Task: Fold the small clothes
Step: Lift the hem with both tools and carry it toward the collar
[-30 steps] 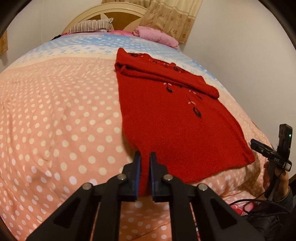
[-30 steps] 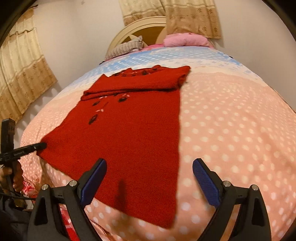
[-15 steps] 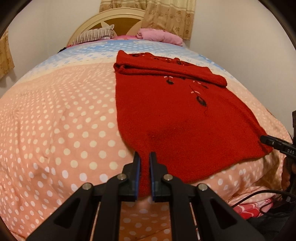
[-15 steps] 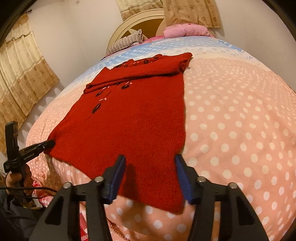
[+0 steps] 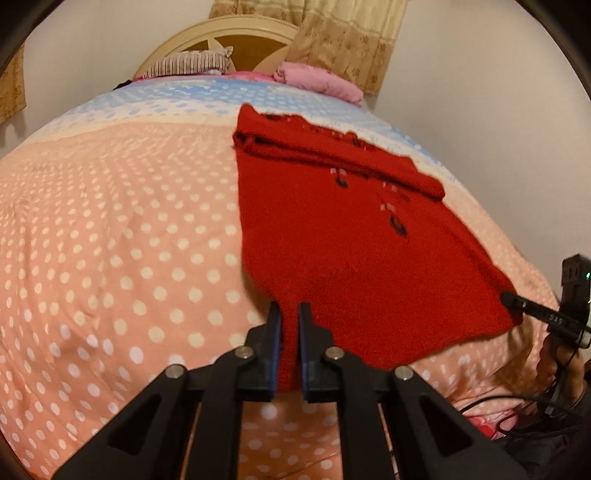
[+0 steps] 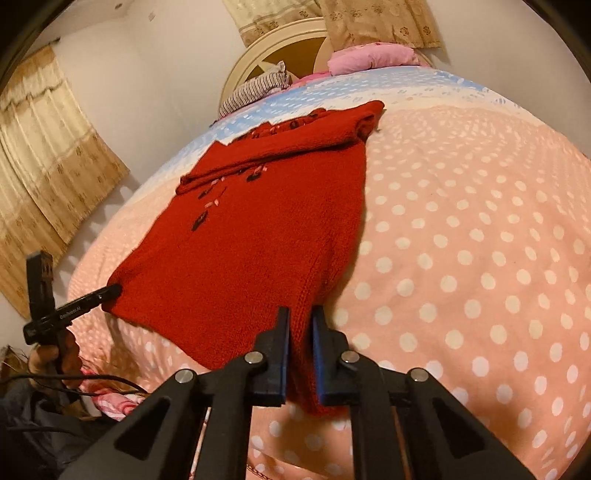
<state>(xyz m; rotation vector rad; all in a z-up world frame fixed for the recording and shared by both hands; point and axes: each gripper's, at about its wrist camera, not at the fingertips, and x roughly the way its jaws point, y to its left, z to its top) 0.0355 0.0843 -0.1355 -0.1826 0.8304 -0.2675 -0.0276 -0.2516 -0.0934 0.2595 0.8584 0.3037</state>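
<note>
A red knitted sweater (image 5: 332, 240) (image 6: 251, 251) with dark flower trim lies flat on the dotted bedcover (image 5: 110, 240), its sleeves folded across the top. In the left wrist view my left gripper (image 5: 290, 310) is shut on the near left corner of the hem. In the right wrist view my right gripper (image 6: 301, 314) is closing its jaws on the near right corner of the hem, and the blue pads press the knit between them. Each gripper also shows from the side in the other view, the right gripper (image 5: 511, 298) and the left gripper (image 6: 110, 290), at the hem corners.
The bed has a pink and blue dotted cover (image 6: 461, 240) and a cream headboard (image 5: 229, 35). A striped pillow (image 5: 188, 62) and a pink pillow (image 5: 317, 79) lie at the head. Curtains (image 6: 44, 166) hang on the walls. A hand and cables (image 6: 55, 362) sit below the bed's near edge.
My right gripper's jaws have come together from wide open onto the sweater's right hem corner. The left gripper has kept its grip and stayed about where it was.
</note>
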